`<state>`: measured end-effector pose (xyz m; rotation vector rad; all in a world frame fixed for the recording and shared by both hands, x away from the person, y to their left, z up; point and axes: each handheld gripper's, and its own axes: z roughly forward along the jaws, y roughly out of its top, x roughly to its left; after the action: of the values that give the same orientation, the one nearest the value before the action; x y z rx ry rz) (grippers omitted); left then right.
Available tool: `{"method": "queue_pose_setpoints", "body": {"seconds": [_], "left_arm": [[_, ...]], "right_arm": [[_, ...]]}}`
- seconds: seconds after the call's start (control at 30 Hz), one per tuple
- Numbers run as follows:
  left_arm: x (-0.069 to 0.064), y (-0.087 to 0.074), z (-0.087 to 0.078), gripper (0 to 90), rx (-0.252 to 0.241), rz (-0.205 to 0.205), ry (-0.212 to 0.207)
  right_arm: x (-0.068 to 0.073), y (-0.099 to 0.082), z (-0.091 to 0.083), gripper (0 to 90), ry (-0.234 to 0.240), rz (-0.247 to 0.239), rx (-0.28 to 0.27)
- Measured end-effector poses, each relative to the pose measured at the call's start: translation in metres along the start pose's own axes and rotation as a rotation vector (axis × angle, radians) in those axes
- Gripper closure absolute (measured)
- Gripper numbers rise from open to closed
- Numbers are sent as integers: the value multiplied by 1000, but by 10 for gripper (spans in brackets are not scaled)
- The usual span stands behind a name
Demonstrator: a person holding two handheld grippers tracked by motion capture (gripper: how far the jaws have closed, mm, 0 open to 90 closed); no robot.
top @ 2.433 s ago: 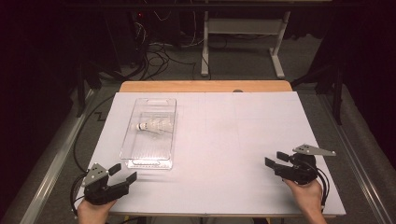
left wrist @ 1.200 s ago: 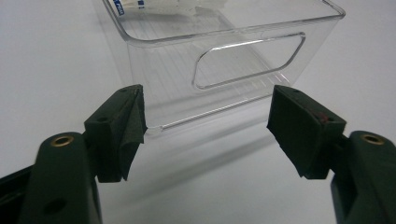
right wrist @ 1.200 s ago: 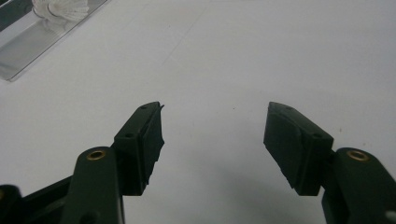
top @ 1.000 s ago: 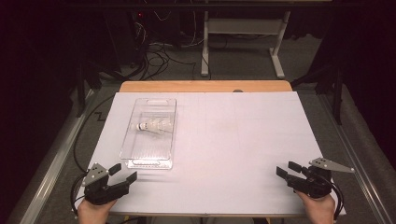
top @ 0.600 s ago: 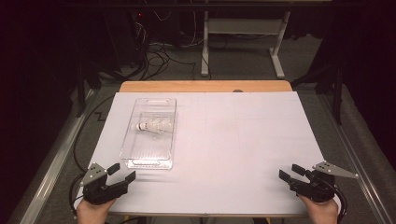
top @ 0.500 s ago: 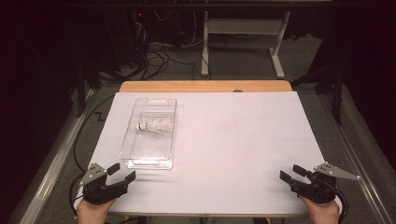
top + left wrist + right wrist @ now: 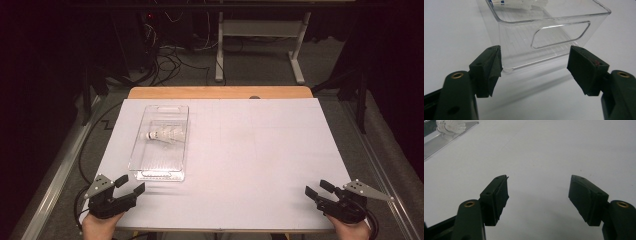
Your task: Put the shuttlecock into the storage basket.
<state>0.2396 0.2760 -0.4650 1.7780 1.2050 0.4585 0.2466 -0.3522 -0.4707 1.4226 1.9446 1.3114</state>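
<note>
Our left tongs (image 7: 131,186) stand with their jaws well apart and nothing between them, resting low at the near left corner of the desk (image 7: 260,150). Just ahead of them sits the clear plastic bin (image 7: 161,142), its near end wall with the cut-out handle close in front of the jaw tips; in the left gripper view that wall (image 7: 549,42) rises between and beyond the two black pads, apart from both. Inside the bin, toward its far half as seen from these tongs, lies the white shuttlecock (image 7: 162,135), on its side with the cork end pointing left.

Our right tongs (image 7: 318,189) are at the near right corner of the desk, also spread wide and empty; their jaws have just been opening, and only bare white desk shows between them in the right gripper view (image 7: 539,192). From these tongs the bin and shuttlecock lie well apart, far off to the left and ahead; the right gripper view catches the shuttlecock's feathers (image 7: 450,126) at its upper left corner.

Against the earliest frame, the right hand has drawn back toward us and outward to the right, so its tongs now sit nearer the desk's front edge and its corner. The left tongs, the bin and the shuttlecock lie where they lay before.
</note>
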Motion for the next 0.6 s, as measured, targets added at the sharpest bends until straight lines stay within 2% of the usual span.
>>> {"method": "queue_pose_setpoints", "body": {"seconds": [0.6], "left_arm": [[2,-1,0,290,1,-10,1]], "right_arm": [[-3,-5,-6,324,5,0,-30]]}}
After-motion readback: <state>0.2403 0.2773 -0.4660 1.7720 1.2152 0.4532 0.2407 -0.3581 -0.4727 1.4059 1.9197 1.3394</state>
